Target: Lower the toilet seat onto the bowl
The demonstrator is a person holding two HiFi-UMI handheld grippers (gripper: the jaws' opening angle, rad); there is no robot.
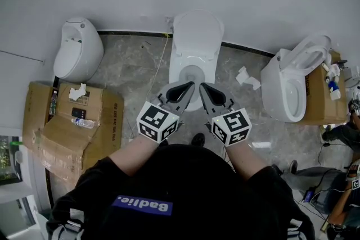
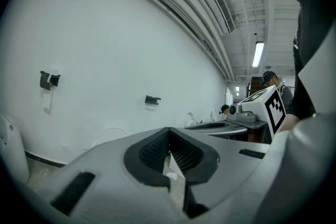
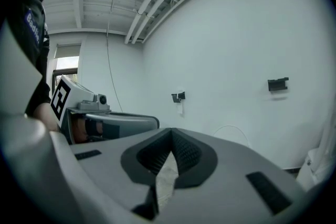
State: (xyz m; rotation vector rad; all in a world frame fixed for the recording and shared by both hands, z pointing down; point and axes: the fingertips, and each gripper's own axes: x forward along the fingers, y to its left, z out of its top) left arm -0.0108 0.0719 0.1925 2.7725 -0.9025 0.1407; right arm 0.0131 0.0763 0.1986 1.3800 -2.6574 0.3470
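A white toilet stands against the wall in the middle of the head view. Its seat is tipped up at the back, and the bowl below it lies uncovered. My left gripper and right gripper hover side by side over the bowl's near rim, tips angled toward each other. Both are shut with nothing between the jaws. In the left gripper view, the left gripper faces the white wall. The right gripper, in its own view, faces that wall too. Neither view shows the toilet.
A urinal hangs at the left above a flattened cardboard box. A second toilet with its seat up stands at the right, with crumpled paper on the floor beside it. People sit at the far right.
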